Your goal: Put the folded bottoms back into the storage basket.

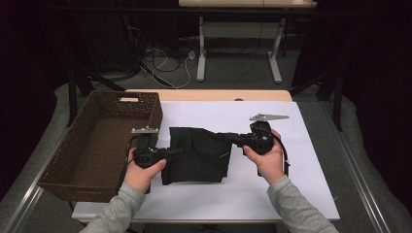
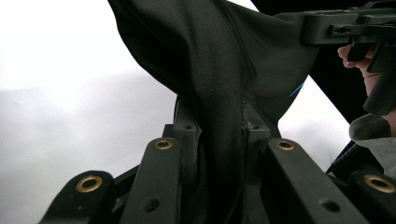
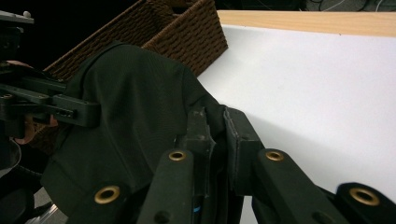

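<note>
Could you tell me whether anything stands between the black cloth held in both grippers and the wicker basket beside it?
Nothing visible does. The cloth hangs between the left gripper and right gripper, both shut on it. The basket sits directly to its left, open-topped; only its near wall has to be cleared.
</note>
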